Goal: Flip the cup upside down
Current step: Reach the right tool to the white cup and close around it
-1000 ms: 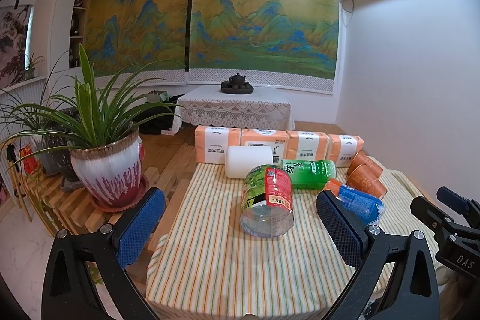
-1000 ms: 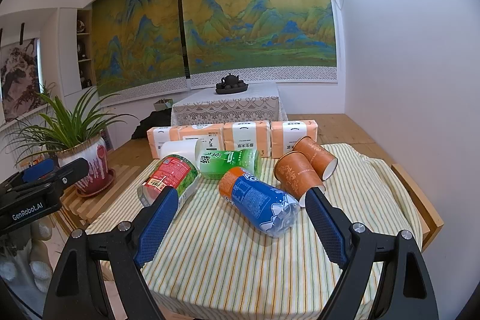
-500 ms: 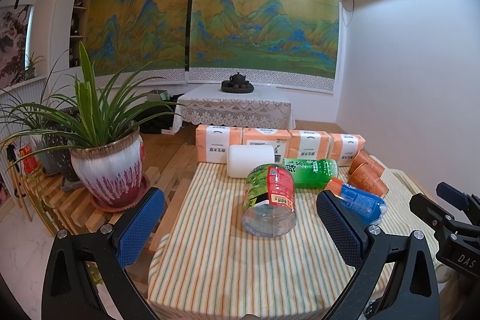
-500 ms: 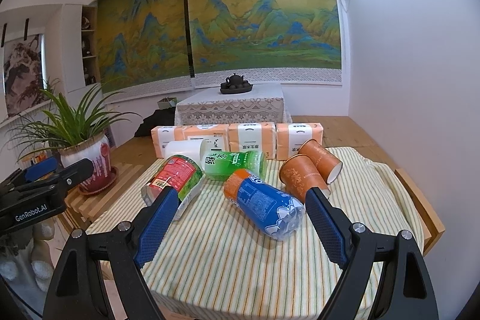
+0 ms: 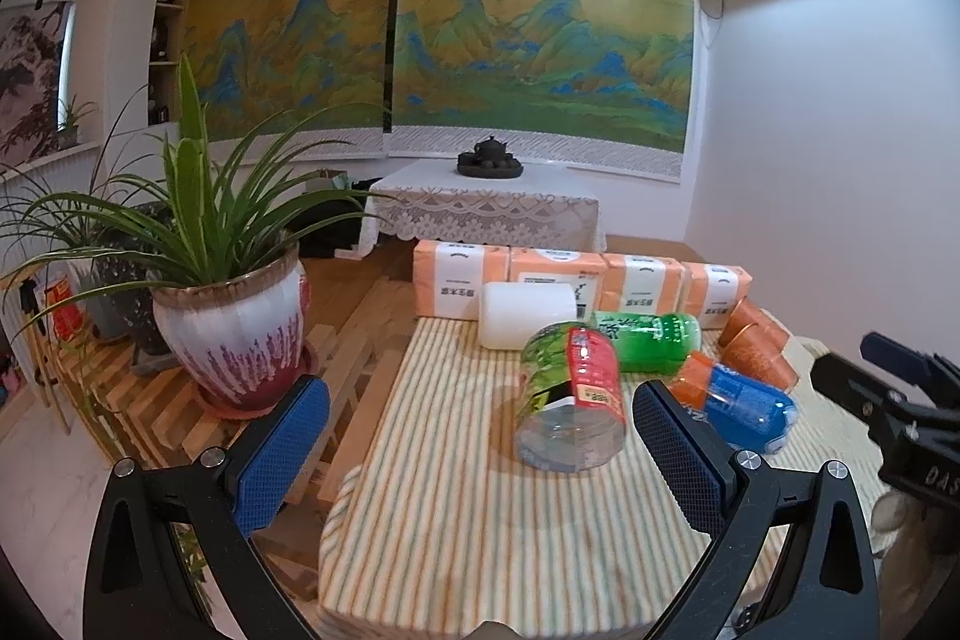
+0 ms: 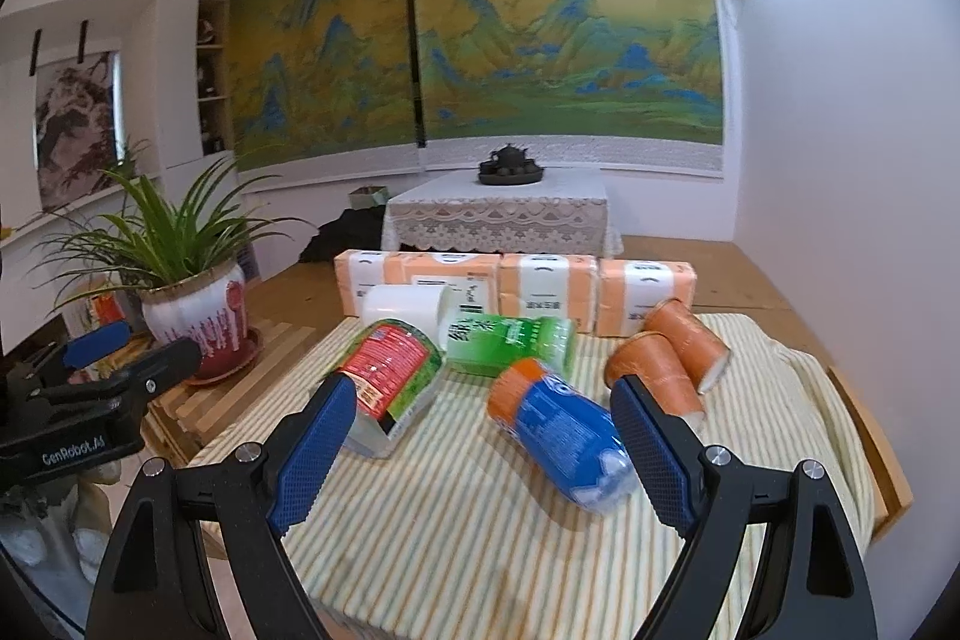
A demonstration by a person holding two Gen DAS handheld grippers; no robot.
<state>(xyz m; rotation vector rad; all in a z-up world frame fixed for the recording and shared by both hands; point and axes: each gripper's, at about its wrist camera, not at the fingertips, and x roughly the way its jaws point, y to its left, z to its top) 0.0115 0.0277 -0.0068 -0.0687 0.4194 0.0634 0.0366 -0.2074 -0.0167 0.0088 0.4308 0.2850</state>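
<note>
Two orange paper cups lie on their sides on the striped tablecloth at the right, a near cup (image 6: 657,379) and a far cup (image 6: 690,337); they also show in the left wrist view (image 5: 759,349). My right gripper (image 6: 483,451) is open and empty, hovering above the table's front part, with its right pad in front of the near cup. My left gripper (image 5: 480,451) is open and empty above the table's left front edge.
A red-green bottle (image 6: 390,370), a green bottle (image 6: 510,343), a blue bottle (image 6: 558,427) and a white roll (image 6: 408,304) lie on the cloth. Tissue packs (image 6: 540,286) line the far edge. A potted plant (image 5: 231,322) stands left of the table.
Both grippers have moved a little forward toward the table; the objects look larger. Nothing on the table has moved.
</note>
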